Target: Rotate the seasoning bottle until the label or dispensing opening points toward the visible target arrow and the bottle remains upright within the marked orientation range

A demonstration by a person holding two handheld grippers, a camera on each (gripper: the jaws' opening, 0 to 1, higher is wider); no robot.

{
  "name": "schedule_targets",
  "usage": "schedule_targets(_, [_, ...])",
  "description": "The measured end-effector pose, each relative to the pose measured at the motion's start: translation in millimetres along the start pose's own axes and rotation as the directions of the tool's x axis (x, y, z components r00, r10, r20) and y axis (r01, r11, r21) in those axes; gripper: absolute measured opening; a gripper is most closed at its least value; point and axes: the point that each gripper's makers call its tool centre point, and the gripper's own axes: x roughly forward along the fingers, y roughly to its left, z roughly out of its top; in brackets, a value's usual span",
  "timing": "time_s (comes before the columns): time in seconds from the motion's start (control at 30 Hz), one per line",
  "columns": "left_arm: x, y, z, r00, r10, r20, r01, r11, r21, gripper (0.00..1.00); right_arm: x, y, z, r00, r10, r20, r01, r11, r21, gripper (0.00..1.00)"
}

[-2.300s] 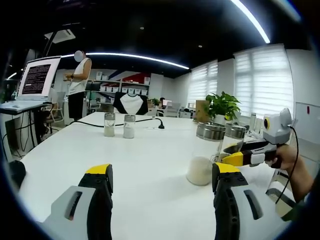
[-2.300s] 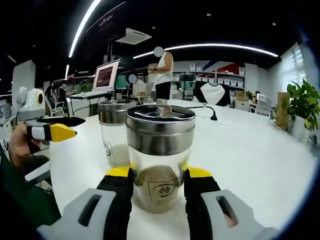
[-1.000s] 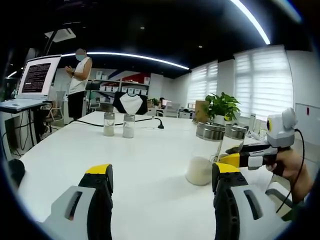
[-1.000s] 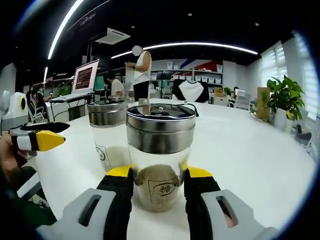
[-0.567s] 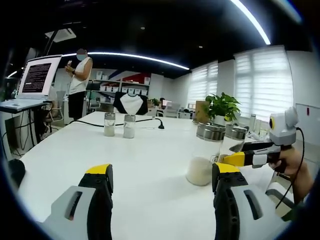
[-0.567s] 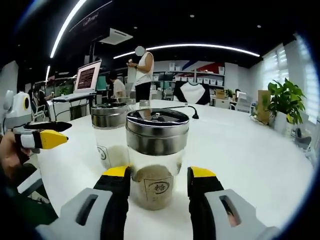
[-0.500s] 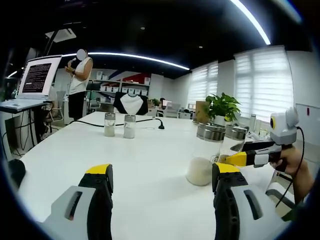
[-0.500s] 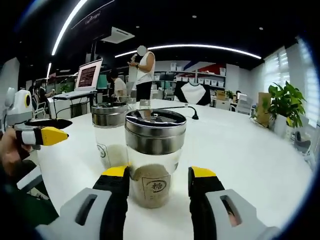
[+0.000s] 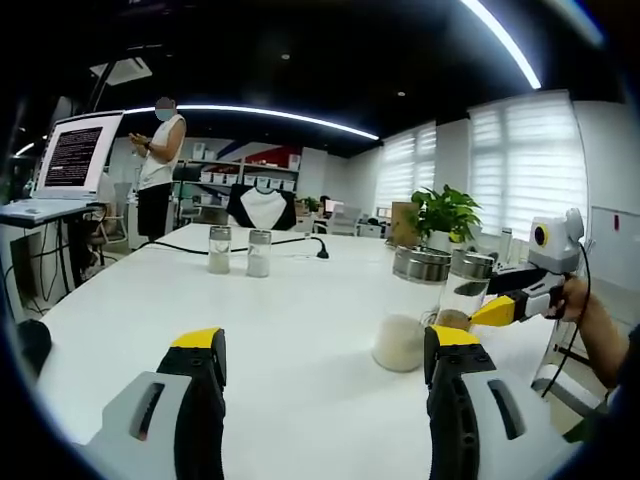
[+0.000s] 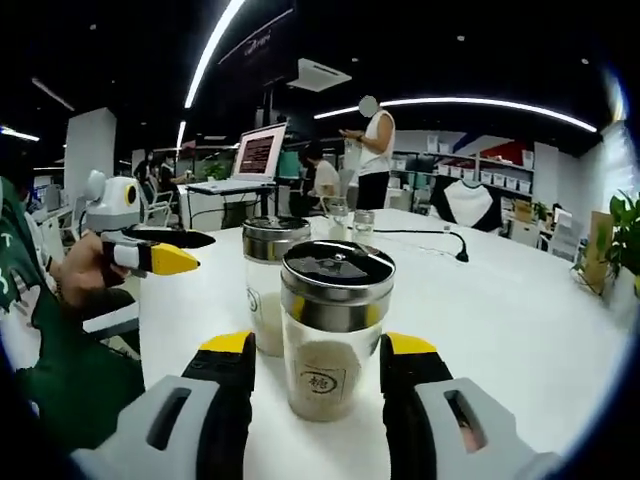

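The seasoning bottle is a glass jar with a steel lid and brownish powder. It stands upright on the white table with its label toward the right gripper view. My right gripper is open around the jar, with a thin gap on each side. A second steel-lidded jar with white powder stands just behind it to the left. In the left gripper view both jars stand at right, the white one in front of the brown one. My left gripper hangs wide open over bare table.
Two small shakers and a black cable lie at the table's far side. A potted plant stands behind the jars. A laptop on a stand and a standing person are at far left. A hand holds my left gripper.
My right gripper has let go of the brown jar: its jaws, shut on it one second ago, now stand apart. That gripper has drawn back slightly. The left gripper has not moved.
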Motion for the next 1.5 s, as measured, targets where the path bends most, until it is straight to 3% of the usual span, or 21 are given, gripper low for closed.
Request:
schedule_targets(0.07, [0.1,0.3,0.0,1.000,0.002,0.000,-0.002,1.000,-0.001,0.86,-0.9,-3.4,0.1,1.000,-0.004,0.002,0.004,0.998,-0.059,0.50])
schedule_targets(0.2, [0.7,-0.5,-0.7,1.000,0.000,-0.003,0.000,1.000,0.000,0.86,0.0,1.4,-5.8,0.997,0.080,-0.008,-0.080,0.996,-0.034,0.51])
schedule_targets(0.33, [0.9,-1.6,-0.7,1.000,-0.004,-0.004,0.004,1.000,0.002,0.86,0.3,6.6,-3.2,0.980,0.194,0.038,-0.194,0.981,-0.005,0.50])
schedule_targets(0.53, [0.6,1.1,-0.1,1.000,0.005,-0.002,-0.005,1.000,0.002,0.86,0.4,6.3,-2.7,0.958,0.283,0.055,-0.282,0.959,-0.017,0.50])
schedule_targets(0.9, [1.6,0.6,-0.4,1.000,0.004,-0.003,-0.004,1.000,0.002,0.86,6.2,3.7,-7.4,0.941,0.327,0.088,-0.329,0.944,0.018,0.41])
schedule_targets(1.5, [2.7,-1.5,-2.0,1.000,0.000,-0.007,0.000,1.000,0.005,0.86,6.6,2.3,-7.7,0.949,0.300,0.096,-0.300,0.954,-0.013,0.36])
